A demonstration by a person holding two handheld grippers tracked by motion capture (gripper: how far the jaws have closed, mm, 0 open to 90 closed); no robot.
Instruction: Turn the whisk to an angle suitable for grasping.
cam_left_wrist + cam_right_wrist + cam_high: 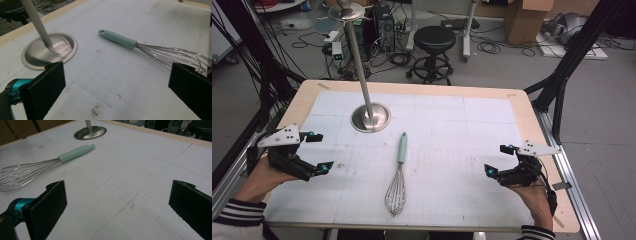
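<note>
Left gripper (315,151) at desk (522,107) left edge, jaws wide apart, holding nothing. Whisk (397,177) flat mid-desk, mint handle pointing far, wires near. Steel stand base (370,118) beyond it. Right gripper (499,160) at right edge, wide open, holding nothing.

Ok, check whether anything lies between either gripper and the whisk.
Nothing visible does. The whisk lies alone on bare mat between the open left gripper and right gripper; the metal stand sits beyond its handle.

On my counter (532,125) I see a white gridded mat (462,130); whisk (398,175) at centre, steel stand base (370,117) upper left.
</note>
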